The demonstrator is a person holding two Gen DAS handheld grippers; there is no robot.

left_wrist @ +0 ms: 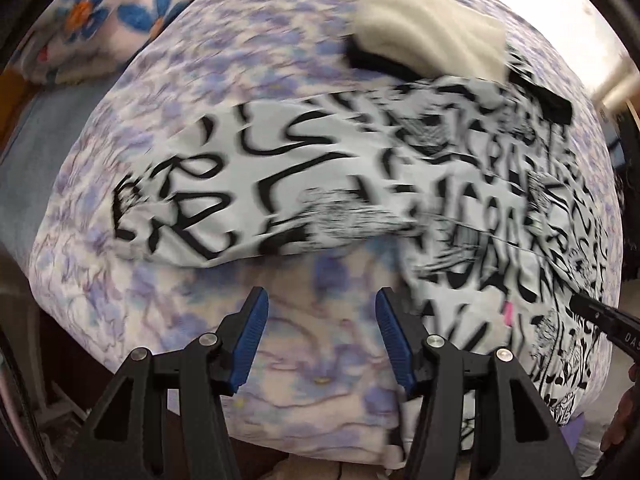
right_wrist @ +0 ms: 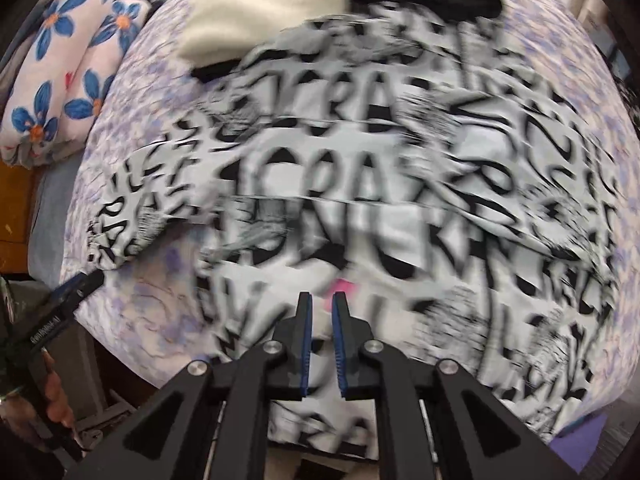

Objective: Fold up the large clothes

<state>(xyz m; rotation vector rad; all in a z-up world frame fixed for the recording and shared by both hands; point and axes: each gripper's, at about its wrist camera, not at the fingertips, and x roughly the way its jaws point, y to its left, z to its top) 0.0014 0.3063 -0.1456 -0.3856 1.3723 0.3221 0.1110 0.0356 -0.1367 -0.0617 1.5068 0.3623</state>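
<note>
Jacket (right_wrist: 360, 184) spread on bed (left_wrist: 312, 360); left gripper (left_wrist: 320, 300) wide, empty; right gripper (right_wrist: 322, 298) narrow gap, nothing between.

A bed with a purple floral cover (left_wrist: 168, 152). On it lie a black-lettered white garment (right_wrist: 360, 184), a cream folded cloth (left_wrist: 428, 28) and a blue-flowered pillow (right_wrist: 68, 76).

White black-lettered jacket (right_wrist: 360, 184) lies spread flat on bed.

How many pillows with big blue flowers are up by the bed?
2. The flowered pillows lie side by side at the upper left, off the bed's purple sheet: one nearer the edge, one beside it. More could be hidden outside the view.
</note>
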